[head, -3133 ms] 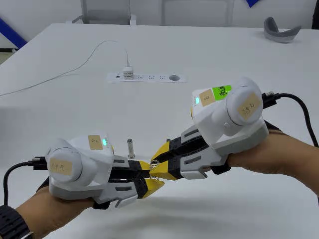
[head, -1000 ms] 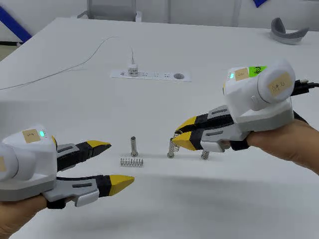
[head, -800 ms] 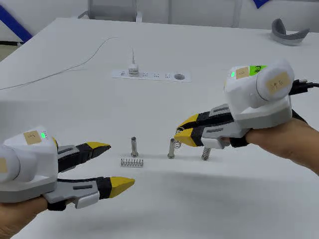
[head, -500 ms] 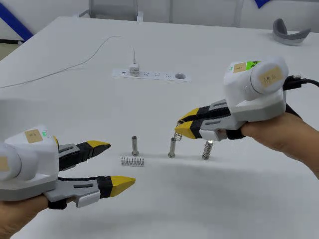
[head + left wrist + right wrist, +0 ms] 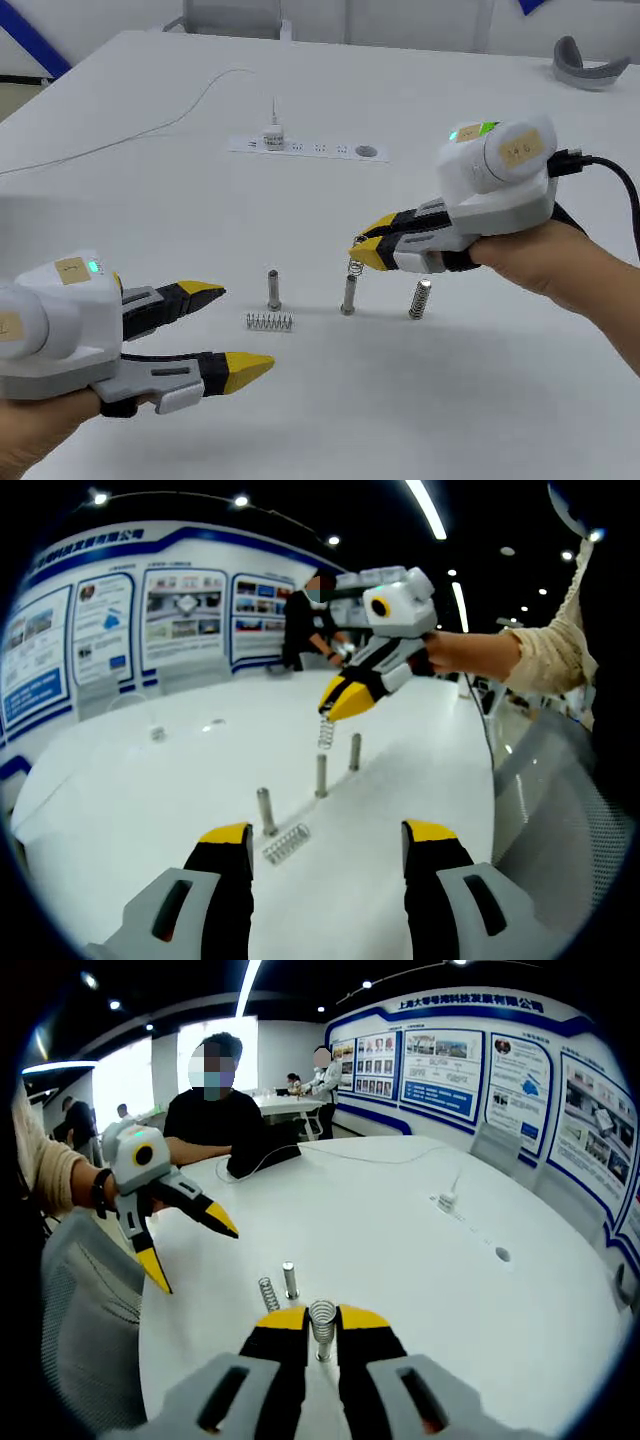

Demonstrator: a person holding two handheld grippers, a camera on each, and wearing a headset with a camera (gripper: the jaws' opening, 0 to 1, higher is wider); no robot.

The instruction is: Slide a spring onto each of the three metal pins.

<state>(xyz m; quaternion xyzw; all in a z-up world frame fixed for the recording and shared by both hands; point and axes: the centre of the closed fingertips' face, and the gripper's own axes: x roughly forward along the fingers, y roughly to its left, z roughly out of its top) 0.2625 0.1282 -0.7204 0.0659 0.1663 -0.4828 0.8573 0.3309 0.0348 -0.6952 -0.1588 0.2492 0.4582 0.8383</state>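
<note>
Head view showed the right gripper (image 5: pixel 365 251) pinching a spring (image 5: pixel 354 267), which hung upright just above the middle pin (image 5: pixel 348 294), so straight down looked like the move. Meanwhile the left gripper (image 5: pixel 238 327) sat spread wide, empty, nearer the loose spring (image 5: pixel 268 321) lying flat.

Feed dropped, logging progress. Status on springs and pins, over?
Right gripper shut on a spring, above the middle pin. Left gripper open, empty. Right pin has its spring; left pin bare, loose spring lying beside it. Nothing blocking.
</note>
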